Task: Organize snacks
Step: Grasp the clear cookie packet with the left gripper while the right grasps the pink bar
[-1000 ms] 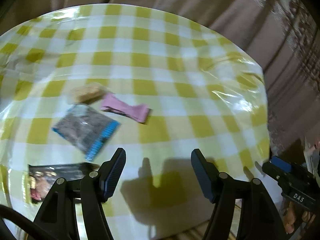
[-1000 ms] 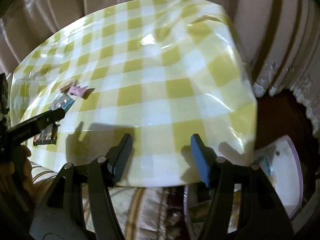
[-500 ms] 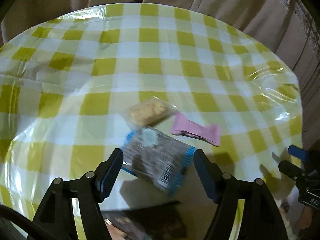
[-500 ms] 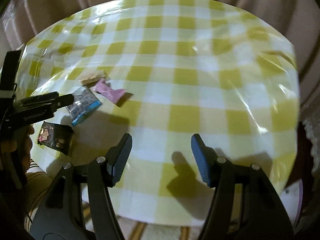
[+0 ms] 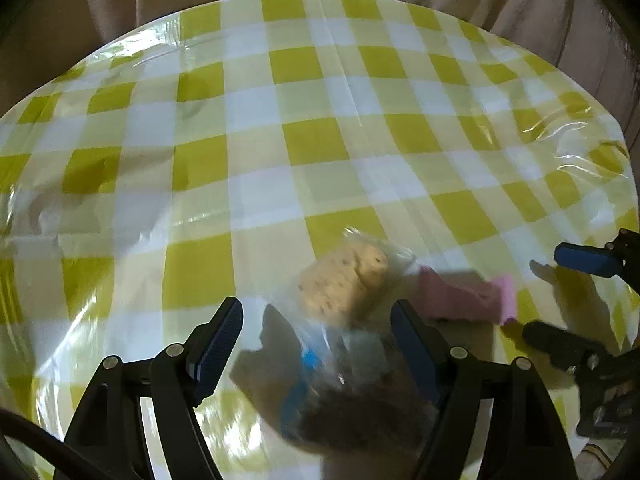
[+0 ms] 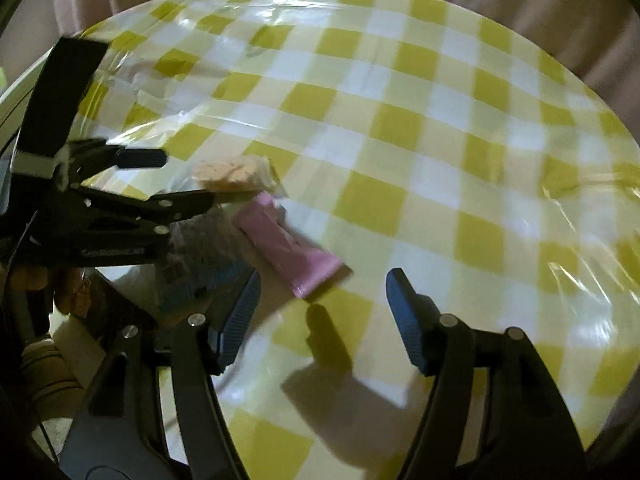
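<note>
Blue-edged snack packet [image 5: 344,396] motion-blurred, contents unreadable.

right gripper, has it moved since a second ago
Yes. The right gripper has swung left and forward over the checked table, from its right edge to just short of the pink packet.

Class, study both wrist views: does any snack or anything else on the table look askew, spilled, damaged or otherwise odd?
Nothing looks spilled or torn. The snacks lie in a loose, overlapping cluster at mixed angles: the cracker packet, the pink packet lying diagonally, and the blue-edged packet, which is blurred. The plastic cover on the checked tablecloth is wrinkled near its edges.
</note>
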`<control>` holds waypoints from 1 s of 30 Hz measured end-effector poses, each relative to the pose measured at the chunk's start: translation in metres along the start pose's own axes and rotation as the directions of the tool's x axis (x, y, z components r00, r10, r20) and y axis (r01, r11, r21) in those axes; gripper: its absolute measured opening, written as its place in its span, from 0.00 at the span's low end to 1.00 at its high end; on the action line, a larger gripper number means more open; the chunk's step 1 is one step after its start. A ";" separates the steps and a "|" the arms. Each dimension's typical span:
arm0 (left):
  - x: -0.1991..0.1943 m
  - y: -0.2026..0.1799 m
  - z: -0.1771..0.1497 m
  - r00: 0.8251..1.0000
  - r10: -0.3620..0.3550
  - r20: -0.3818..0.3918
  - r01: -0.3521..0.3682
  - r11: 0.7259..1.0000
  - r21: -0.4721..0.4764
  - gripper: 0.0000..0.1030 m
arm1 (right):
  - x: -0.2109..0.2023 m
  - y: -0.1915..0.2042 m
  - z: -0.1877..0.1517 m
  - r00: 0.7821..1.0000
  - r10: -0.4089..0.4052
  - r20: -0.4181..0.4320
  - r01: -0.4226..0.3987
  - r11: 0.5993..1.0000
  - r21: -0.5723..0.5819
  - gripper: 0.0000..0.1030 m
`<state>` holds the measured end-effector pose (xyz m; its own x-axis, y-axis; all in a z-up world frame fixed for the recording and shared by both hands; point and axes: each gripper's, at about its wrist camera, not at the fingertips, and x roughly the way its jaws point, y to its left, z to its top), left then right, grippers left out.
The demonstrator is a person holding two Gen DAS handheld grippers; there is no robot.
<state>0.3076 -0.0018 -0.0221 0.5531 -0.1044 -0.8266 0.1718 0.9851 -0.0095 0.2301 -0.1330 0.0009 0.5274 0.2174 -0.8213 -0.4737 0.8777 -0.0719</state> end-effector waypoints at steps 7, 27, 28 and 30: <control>0.026 0.003 0.010 0.997 -0.068 -0.044 0.068 0.998 0.000 0.74 | 0.030 0.007 0.010 0.999 0.030 -0.035 -0.033 0.997 -0.073 0.68; 0.019 0.003 0.009 0.996 -0.082 -0.029 0.081 0.996 -0.031 0.44 | 0.060 0.009 0.017 0.997 0.066 -0.045 -0.067 0.998 -0.017 0.25; 0.017 0.002 0.009 0.996 -0.085 -0.024 0.084 0.996 -0.032 0.43 | 0.059 0.008 0.016 0.997 0.058 -0.040 -0.058 0.998 0.000 0.25; 0.013 0.001 0.008 0.996 -0.092 -0.018 0.091 0.995 -0.037 0.43 | 0.057 0.006 0.013 0.998 0.046 -0.037 -0.046 0.999 0.016 0.25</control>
<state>0.3211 -0.0036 -0.0282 0.5204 -0.1917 -0.8321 0.1913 0.9759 -0.1052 0.2667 -0.1092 -0.0391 0.4786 0.2421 -0.8440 -0.4863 0.8734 -0.0252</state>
